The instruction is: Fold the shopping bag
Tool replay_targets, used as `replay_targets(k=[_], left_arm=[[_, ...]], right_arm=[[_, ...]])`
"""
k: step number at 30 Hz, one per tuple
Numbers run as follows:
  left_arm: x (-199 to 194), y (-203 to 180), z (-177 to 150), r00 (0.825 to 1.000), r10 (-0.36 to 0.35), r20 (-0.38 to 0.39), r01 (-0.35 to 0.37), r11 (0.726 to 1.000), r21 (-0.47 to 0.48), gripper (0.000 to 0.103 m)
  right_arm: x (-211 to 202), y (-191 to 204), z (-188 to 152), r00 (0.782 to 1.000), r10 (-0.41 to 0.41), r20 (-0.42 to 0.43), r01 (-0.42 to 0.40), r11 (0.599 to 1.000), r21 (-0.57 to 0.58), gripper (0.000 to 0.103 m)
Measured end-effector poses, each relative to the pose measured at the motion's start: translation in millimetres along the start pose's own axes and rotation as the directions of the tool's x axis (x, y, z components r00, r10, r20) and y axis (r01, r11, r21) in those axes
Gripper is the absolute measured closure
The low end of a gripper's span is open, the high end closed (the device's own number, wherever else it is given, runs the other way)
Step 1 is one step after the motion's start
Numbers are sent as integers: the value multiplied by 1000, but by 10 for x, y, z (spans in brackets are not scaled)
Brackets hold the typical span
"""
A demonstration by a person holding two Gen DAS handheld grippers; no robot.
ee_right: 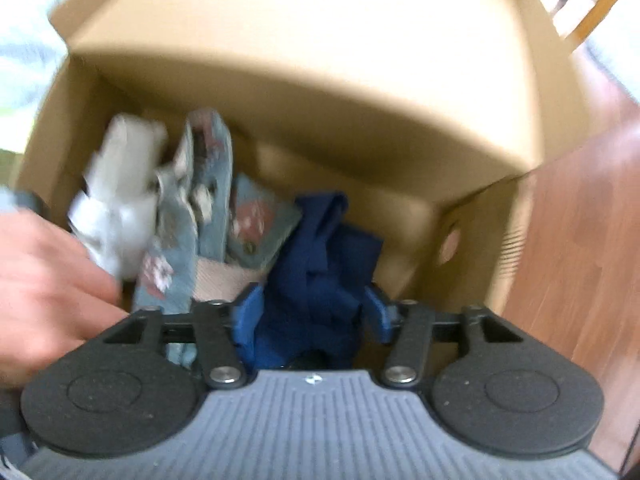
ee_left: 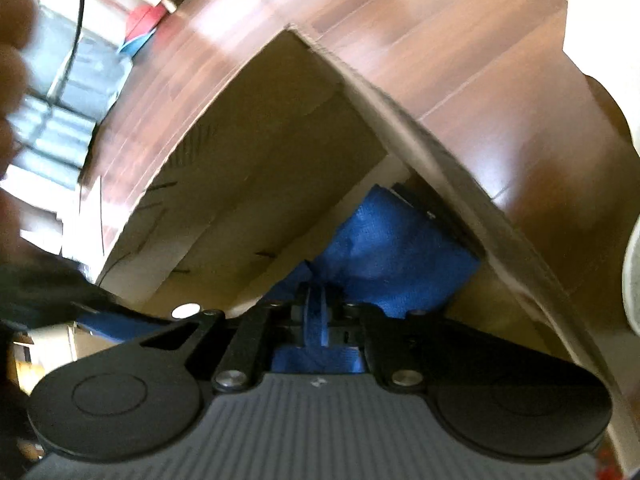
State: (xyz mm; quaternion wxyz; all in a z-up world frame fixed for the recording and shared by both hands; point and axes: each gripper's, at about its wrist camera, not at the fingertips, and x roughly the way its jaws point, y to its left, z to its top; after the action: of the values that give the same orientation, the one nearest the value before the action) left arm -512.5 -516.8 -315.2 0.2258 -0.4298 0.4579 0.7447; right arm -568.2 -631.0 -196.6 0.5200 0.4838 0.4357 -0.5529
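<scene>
The blue shopping bag (ee_left: 392, 240) lies crumpled in a corner of an open cardboard box (ee_left: 260, 140). My left gripper (ee_left: 316, 300) reaches down into that corner, its blue fingers pressed together with a ridge of the bag's fabric gathered at their tips. In the right wrist view the same bag (ee_right: 320, 240) looks navy and sits bunched on the box (ee_right: 320, 60) floor. My right gripper (ee_right: 312, 312) points straight down over it. Its jaws stand apart on either side of the bunched cloth, and the pads do not squeeze it.
Pale blue floral fabric items (ee_right: 208, 184) lie in the box to the left of the bag. A blurred white object (ee_right: 116, 208) and a hand (ee_right: 40, 280) are beside them. The box stands on a wooden floor (ee_right: 580, 220). Blurred fingers (ee_left: 12, 40) show at the far left.
</scene>
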Motion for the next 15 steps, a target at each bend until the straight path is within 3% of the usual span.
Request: replay_targets(k=[3,5,8,12,14,15], left_arm=[[19,8,0,1000,0,-4,0,1000,-22,103],[17,25,9,1000,1,-6,-2,999,-51,103],[-107,131,-12,999,32,1,-31,991,-128,90],[-411,320,-31,998,63,14,-55,950,-307,86],[-596,335,-20,997,76,-9,-74,925,-374,85],[-692,338,-12,996,82,-23,-84,910,-406,77]], right_arm=[[-377,-334,-8,987,-10,161,1,998,57,37],[-613,-727,56,966,32,256,-74,985,157,40],[-792,-1114,-78,936,58,346,-166,942,291,41],[-633,-1327,-436,910,81,406,-258,878,404,41],[-659,-1366,-571,910,85,405,-268,866,422,41],[-657,-1341,-659,913,87,400,-267,866,422,41]])
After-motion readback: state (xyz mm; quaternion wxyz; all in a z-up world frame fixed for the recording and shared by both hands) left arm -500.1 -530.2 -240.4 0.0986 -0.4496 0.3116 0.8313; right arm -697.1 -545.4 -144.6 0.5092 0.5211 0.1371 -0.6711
